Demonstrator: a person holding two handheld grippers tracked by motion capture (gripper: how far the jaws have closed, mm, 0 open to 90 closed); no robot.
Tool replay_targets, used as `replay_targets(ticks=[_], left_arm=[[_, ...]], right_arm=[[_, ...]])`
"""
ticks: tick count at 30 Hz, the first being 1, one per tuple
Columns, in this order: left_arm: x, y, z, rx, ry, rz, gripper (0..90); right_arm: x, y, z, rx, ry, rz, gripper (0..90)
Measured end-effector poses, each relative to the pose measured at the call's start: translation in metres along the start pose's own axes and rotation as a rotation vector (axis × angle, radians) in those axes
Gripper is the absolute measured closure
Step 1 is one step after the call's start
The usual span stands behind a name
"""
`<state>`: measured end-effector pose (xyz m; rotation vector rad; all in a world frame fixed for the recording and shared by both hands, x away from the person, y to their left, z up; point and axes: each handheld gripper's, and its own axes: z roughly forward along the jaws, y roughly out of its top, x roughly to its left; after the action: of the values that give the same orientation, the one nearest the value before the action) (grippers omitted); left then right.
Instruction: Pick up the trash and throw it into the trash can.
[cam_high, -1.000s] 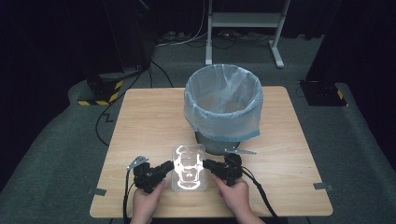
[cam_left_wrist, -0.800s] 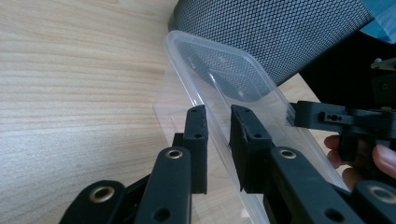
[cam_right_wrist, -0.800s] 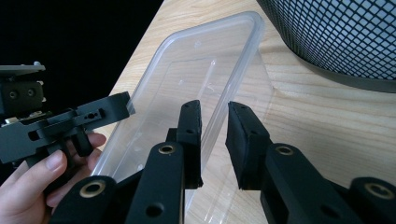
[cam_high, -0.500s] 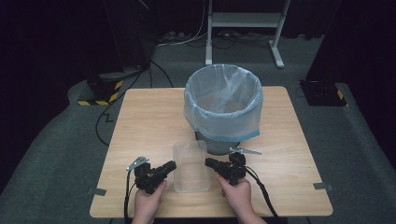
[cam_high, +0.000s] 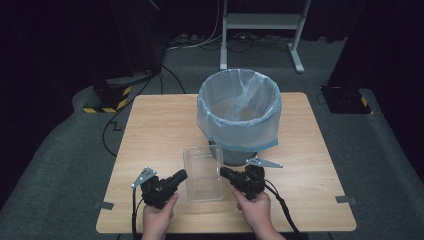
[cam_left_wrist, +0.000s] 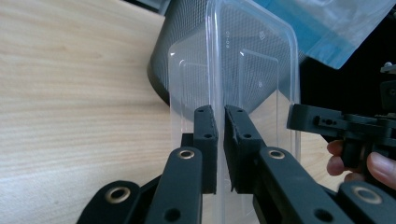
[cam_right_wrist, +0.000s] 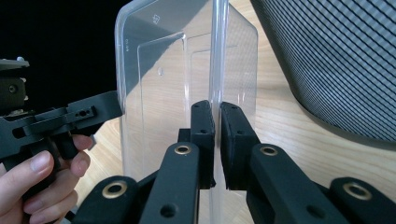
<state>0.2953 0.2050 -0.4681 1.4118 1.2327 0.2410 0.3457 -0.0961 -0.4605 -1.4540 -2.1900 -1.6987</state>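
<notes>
A clear plastic container (cam_high: 202, 172) sits open side up at the table's front middle, just in front of the bin. My left gripper (cam_high: 182, 175) is shut on its left wall, and the rim runs between the jaws of the left gripper (cam_left_wrist: 220, 126). My right gripper (cam_high: 223, 172) is shut on the opposite wall; in the right gripper view the thin rim is pinched in the right gripper (cam_right_wrist: 217, 121). The container (cam_left_wrist: 252, 70) looks empty. I cannot tell whether it rests on the wood or hangs just above it.
A dark mesh bin lined with a pale blue bag (cam_high: 240, 135) stands on the wooden table (cam_high: 150, 125) right behind the container. Cables trail from both grippers over the front edge. A white stand (cam_high: 260, 22) and floor cables lie beyond the table.
One second ago the container was held up and tilted, catching bright glare. It has since come down flat between the two grippers, which stay on either side of it.
</notes>
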Motion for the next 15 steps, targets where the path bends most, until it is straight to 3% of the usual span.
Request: replay_targets(ticks=[8,15], left_arm=[[-0.013,0.010,-0.021,-0.061,0.030,0.073,83.5],[-0.028,0.026,-0.047,-0.148,0.035,0.123,83.6]], right_arm=[[0.019,0.010,-0.005,-0.034,0.022,-0.078,84.9],[0.044,0.024,-0.012,-0.079,0.064,-0.134,84.9]])
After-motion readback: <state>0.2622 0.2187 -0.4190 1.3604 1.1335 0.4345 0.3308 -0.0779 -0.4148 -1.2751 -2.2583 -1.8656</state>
